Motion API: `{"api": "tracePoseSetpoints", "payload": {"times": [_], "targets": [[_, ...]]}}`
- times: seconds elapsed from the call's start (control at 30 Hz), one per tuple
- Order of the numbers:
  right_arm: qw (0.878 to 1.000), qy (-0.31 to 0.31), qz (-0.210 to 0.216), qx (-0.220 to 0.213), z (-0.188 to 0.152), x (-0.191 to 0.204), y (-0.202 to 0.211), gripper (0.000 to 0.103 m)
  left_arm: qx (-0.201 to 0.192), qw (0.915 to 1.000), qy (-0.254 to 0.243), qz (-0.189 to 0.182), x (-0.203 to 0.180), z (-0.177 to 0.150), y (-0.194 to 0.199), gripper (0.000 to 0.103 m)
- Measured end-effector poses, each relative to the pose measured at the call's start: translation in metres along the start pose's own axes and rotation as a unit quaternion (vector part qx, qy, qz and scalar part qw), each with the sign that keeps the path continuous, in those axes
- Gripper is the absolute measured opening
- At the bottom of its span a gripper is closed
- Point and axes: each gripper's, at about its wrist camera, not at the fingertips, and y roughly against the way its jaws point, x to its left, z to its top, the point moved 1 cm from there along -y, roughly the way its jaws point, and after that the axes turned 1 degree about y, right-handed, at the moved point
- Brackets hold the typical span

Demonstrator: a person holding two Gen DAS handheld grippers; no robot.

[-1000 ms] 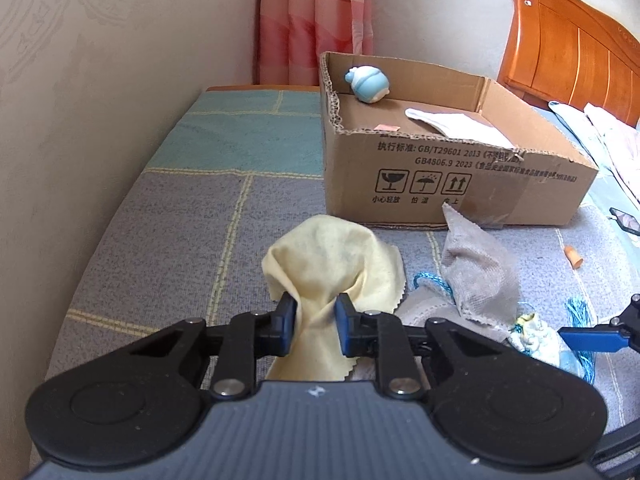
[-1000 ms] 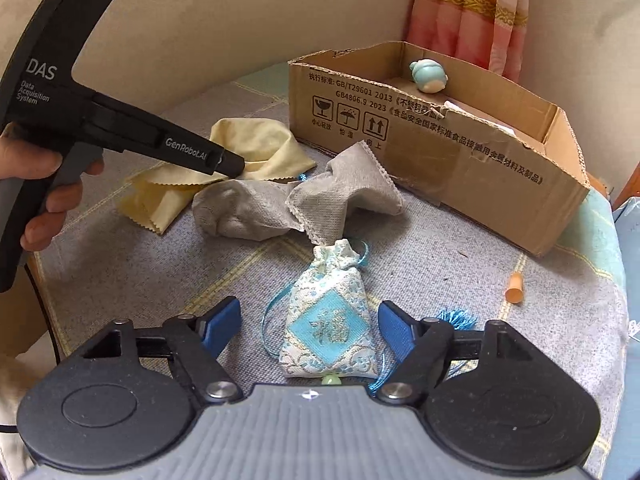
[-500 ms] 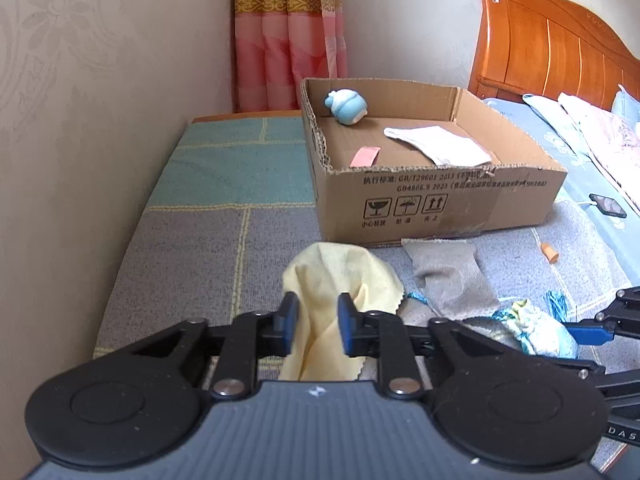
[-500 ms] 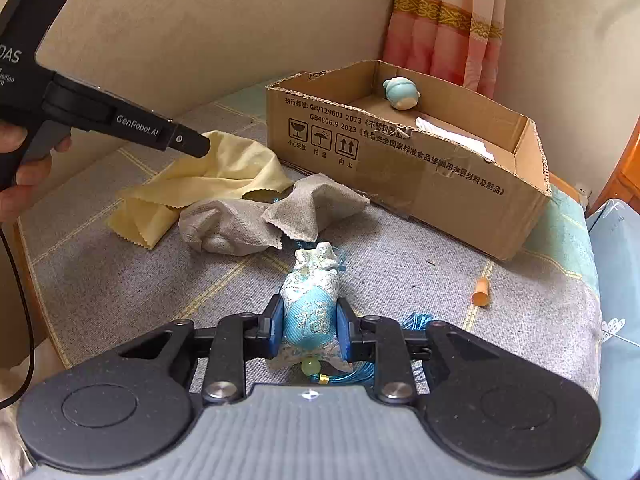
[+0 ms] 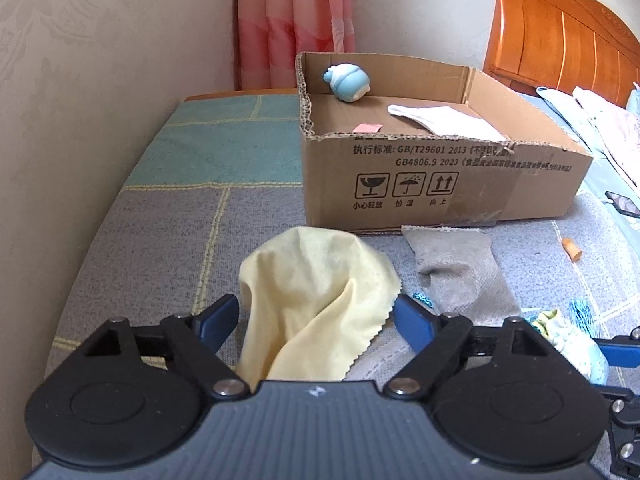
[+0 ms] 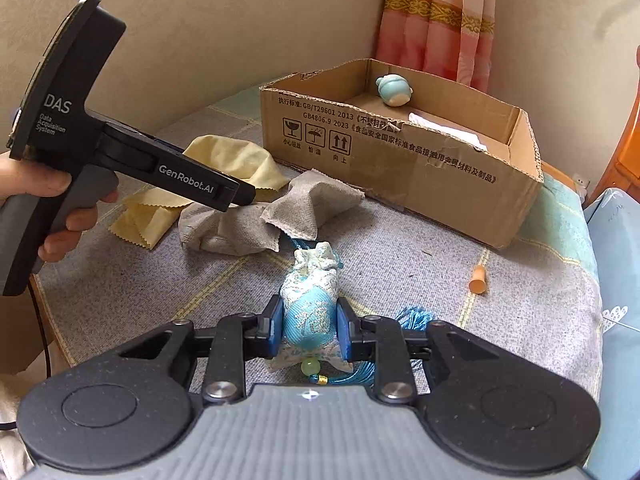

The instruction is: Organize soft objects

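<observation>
On the bed, right tongs (image 6: pixel 307 330) pinch the squashy sachet (image 6: pixel 309 312) mid-body, probably light; left tongs (image 5: pixel 316 322) opening around limp yellow cloth (image 5: pixel 316 300), pads clear

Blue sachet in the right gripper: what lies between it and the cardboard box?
Right wrist view: between the blue sachet and the cardboard box lies a crumpled grey cloth, then bare blanket.

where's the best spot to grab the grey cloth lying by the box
Grip the raised fold of the grey cloth nearest the cardboard box, coming down from above. That hump stands up off the bed cover, so the tongs could likely close around it, while the flat edges lie tight on the surface.
</observation>
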Motion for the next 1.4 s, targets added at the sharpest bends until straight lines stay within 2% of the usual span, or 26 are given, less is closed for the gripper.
{"api": "tracePoseSetpoints", "payload": {"times": [0.1, 0.17, 0.23, 0.27, 0.3, 0.33, 0.37, 0.43, 0.57, 0.67, 0.9, 0.97, 1.07, 1.2, 1.4], "targets": [[1.000, 0.001, -0.001, 0.001, 0.000, 0.001, -0.001, 0.032, -0.001, 0.9996, -0.008, 0.027, -0.013, -0.001, 0.002, 0.087], [1.000, -0.001, 0.001, 0.002, -0.001, 0.000, -0.003, 0.032, -0.004, 0.9988, -0.009, 0.047, -0.019, -0.002, 0.002, 0.094], [1.000, -0.004, 0.001, 0.002, -0.001, 0.000, -0.005, 0.032, -0.004, 0.9987, 0.001, 0.051, -0.017, -0.002, 0.001, 0.094], [1.000, -0.006, 0.001, 0.002, 0.000, 0.000, -0.005, 0.032, -0.001, 0.9989, 0.007, 0.047, -0.015, -0.002, 0.001, 0.091], [1.000, -0.006, 0.001, 0.001, 0.000, 0.000, -0.005, 0.032, 0.000, 0.9990, 0.013, 0.042, -0.013, -0.002, 0.002, 0.085], [1.000, -0.007, 0.002, -0.001, 0.000, -0.001, -0.005, 0.032, 0.002, 0.9992, 0.016, 0.038, -0.011, -0.003, 0.002, 0.065], [1.000, -0.008, 0.002, -0.002, 0.000, -0.001, -0.004, 0.032, 0.009, 0.9991, 0.016, 0.038, -0.009, -0.004, 0.002, 0.049], [1.000, -0.011, 0.004, -0.005, 0.000, -0.002, -0.002, 0.032, 0.006, 0.9993, 0.018, 0.031, -0.006, -0.006, 0.004, 0.043], [1.000, -0.015, -0.001, -0.004, -0.002, -0.005, -0.003, 0.033, 0.003, 0.9994, 0.023, 0.024, -0.001, -0.011, 0.011, 0.020], [1.000, -0.019, -0.004, 0.002, -0.004, -0.007, -0.007, 0.034, 0.004, 0.9994, 0.030, 0.014, 0.005, -0.011, 0.012, 0.012], [1.000, -0.013, -0.008, 0.008, -0.005, -0.007, -0.015, 0.036, 0.007, 0.9997, 0.019, -0.015, 0.015, 0.000, 0.027, 0.009], [1.000, -0.005, -0.010, 0.007, -0.005, -0.005, -0.013, 0.030, 0.010, 0.9994, 0.009, -0.033, 0.017, 0.007, 0.036, 0.009], [1.000, -0.002, -0.007, 0.003, -0.002, -0.005, -0.009, 0.027, 0.004, 0.9988, -0.012, -0.048, 0.020, 0.020, 0.053, 0.009], [1.000, -0.005, -0.002, -0.005, 0.004, -0.009, 0.003, 0.027, -0.005, 0.9968, -0.025, -0.076, 0.024, 0.038, 0.075, 0.009], [1.000, 0.000, -0.010, -0.026, 0.012, -0.013, 0.018, 0.027, -0.021, 0.9956, -0.051, -0.076, 0.017, 0.054, 0.091, 0.009]]}}
